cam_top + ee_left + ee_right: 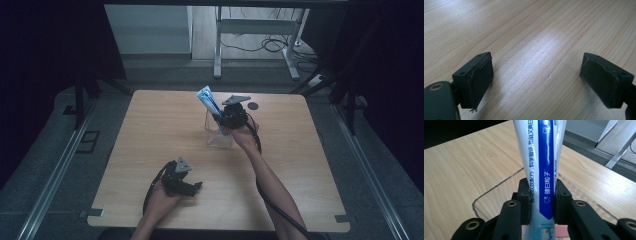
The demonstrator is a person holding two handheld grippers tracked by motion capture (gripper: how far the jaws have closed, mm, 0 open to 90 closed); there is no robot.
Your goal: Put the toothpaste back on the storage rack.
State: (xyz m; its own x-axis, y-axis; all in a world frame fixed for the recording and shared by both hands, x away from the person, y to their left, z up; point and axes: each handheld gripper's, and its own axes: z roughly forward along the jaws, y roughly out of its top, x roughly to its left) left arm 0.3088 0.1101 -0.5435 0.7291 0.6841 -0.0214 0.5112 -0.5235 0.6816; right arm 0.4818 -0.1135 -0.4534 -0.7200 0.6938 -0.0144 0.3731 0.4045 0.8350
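The right gripper (541, 202) clamps a blue-and-white plastic toothpaste tube (541, 165) — jaws pressed on both its sides — above a clear, square-walled plastic container (219, 136) near the middle of the light wooden table (150, 130). The left gripper (536, 80) rests near the table's front edge, jaws spread wide, nothing between.
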